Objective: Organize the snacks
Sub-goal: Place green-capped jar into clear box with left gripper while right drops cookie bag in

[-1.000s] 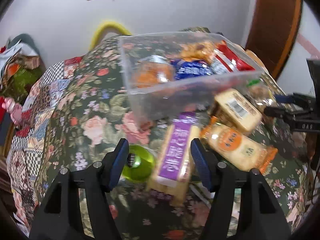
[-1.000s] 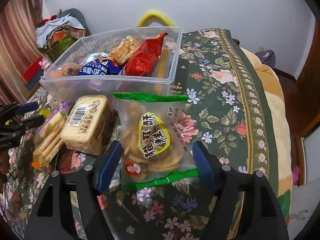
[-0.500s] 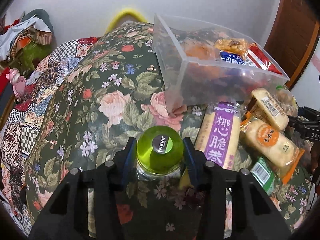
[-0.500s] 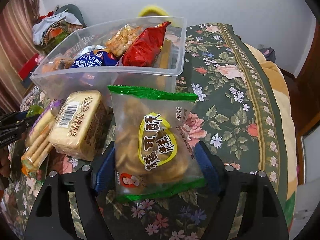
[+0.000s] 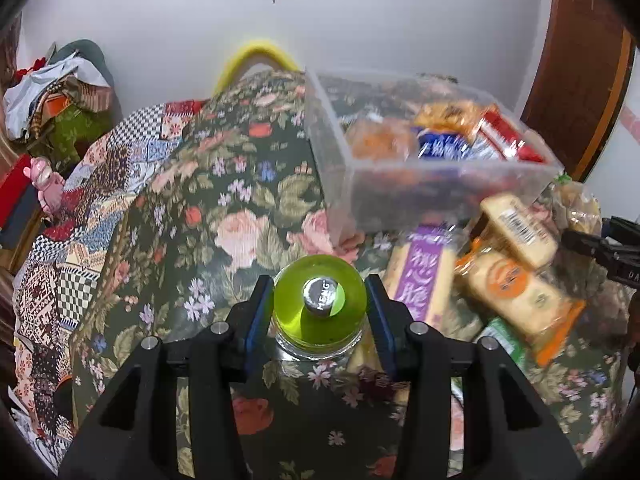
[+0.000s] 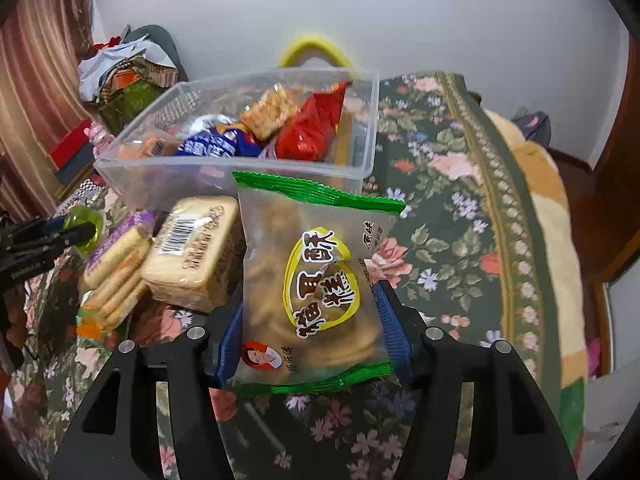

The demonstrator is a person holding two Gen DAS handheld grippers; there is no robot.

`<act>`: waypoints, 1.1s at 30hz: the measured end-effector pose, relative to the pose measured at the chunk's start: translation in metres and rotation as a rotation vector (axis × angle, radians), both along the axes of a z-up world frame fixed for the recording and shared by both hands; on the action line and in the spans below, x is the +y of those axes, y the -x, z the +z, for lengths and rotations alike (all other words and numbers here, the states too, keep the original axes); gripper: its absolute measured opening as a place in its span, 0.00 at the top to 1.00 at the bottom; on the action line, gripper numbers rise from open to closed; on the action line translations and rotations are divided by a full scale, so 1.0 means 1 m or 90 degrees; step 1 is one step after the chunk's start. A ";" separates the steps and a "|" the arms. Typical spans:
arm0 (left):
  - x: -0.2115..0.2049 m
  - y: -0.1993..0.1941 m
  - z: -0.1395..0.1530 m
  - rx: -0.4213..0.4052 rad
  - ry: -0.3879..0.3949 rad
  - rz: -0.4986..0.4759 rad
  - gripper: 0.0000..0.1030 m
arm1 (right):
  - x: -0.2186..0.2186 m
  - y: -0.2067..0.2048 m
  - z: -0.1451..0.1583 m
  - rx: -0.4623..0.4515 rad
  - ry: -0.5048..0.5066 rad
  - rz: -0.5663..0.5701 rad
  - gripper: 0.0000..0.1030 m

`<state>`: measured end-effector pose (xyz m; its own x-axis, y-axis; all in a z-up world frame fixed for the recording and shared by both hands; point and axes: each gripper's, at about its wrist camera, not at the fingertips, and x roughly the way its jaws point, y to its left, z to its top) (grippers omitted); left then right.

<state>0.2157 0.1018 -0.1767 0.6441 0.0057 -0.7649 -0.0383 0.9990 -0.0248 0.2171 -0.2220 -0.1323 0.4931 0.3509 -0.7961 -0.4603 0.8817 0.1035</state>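
Two grips | left hand-held gripper (image 5: 320,312) clamps green-capped jar (image 5: 320,304) | right hand-held gripper (image 6: 310,320) closing on clear green-edged biscuit bag (image 6: 312,280)

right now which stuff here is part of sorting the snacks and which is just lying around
Part of the job:
- green-capped jar, in the left gripper
- green-edged crisps bag, right gripper closing on it
- clear bin
- barcoded biscuit pack
- purple packet

Just lying about:
- clothes pile
- pink toy
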 end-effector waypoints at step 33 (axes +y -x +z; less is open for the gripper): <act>-0.050 -0.073 0.094 -0.145 0.007 -0.044 0.56 | 0.052 -0.057 0.080 -0.132 -0.076 0.033 0.45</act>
